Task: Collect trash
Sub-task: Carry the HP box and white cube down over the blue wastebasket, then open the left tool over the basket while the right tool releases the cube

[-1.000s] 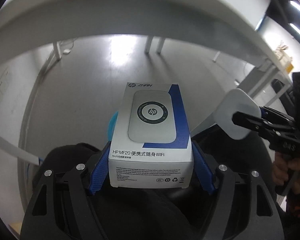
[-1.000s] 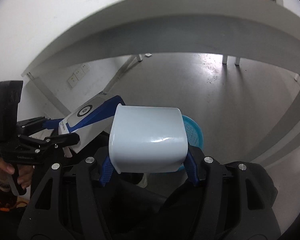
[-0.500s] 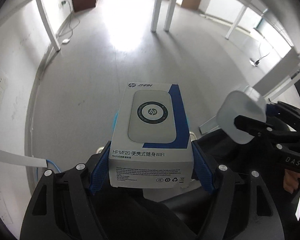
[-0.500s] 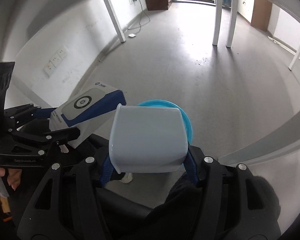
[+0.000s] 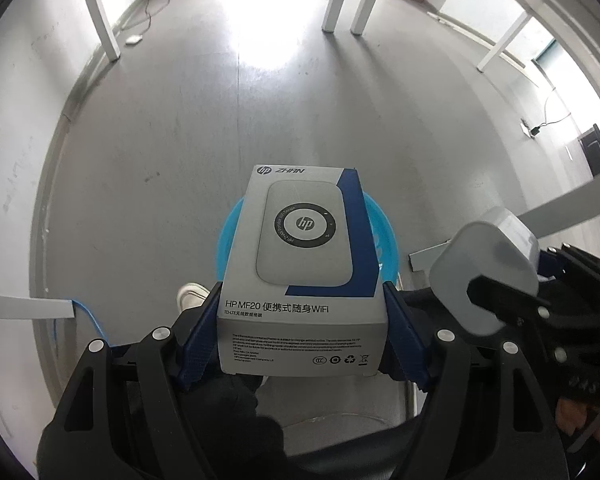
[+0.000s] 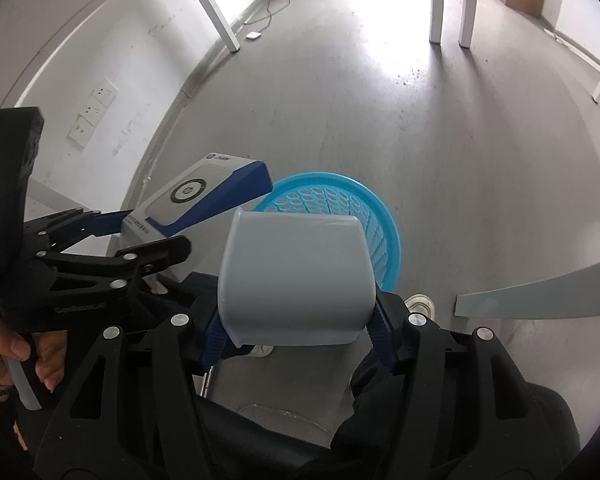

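Two grippers are each carrying a piece of trash above a blue perforated basket (image 6: 340,208) that stands on the grey floor (image 5: 180,140) at the middle of both views. In the left wrist view the left gripper (image 5: 302,330), at lower centre, has its blue pads (image 5: 198,344) pressed against the two long sides of a grey and blue HP router box (image 5: 304,264), which lies flat with its printed top facing the camera and covers most of the basket; only the blue rim shows to either side of the box. In the right wrist view the right gripper (image 6: 298,330), at lower centre, is clamped on a pale plastic cup (image 6: 296,276) held sideways, its smooth wall toward the camera, with the basket just behind and to the right of it. The box sits left of the cup in that view, near it but not touching. At the lower left edge a hand (image 6: 8,356) grips the black handle of the left gripper. A white shoe (image 5: 192,294) shows beside the box in the left view.
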Demonstrator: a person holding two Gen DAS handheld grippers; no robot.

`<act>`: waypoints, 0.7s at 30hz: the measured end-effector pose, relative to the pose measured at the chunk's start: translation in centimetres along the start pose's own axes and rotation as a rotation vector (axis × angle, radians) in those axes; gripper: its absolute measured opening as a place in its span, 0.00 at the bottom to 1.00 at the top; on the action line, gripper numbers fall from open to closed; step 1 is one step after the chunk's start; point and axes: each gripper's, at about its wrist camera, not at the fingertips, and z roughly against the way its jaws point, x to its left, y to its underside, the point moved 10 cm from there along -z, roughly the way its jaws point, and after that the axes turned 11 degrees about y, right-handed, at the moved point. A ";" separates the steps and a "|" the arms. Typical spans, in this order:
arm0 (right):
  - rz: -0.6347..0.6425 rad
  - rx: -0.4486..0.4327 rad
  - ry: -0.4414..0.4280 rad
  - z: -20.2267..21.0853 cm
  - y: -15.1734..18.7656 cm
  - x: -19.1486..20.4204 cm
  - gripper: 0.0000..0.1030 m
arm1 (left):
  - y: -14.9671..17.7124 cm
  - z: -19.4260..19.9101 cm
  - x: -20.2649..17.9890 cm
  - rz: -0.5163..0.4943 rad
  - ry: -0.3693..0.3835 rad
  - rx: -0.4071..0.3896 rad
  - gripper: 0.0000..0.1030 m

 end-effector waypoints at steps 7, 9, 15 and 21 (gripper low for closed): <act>-0.041 0.085 -0.027 -4.5 -0.7 0.0 0.54 | -0.9 -3.0 0.8 0.063 0.015 0.058 0.72; -0.081 0.126 -0.054 -5.8 -0.8 -0.2 0.54 | -0.8 -3.6 1.1 0.071 0.004 0.075 0.72; -0.121 0.192 -0.054 -7.9 -0.3 -0.6 0.54 | -0.9 -5.0 2.0 0.102 -0.004 0.117 0.72; -0.115 0.219 -0.042 -8.8 -0.1 -0.2 0.55 | -1.6 -5.5 2.3 0.129 0.019 0.120 0.73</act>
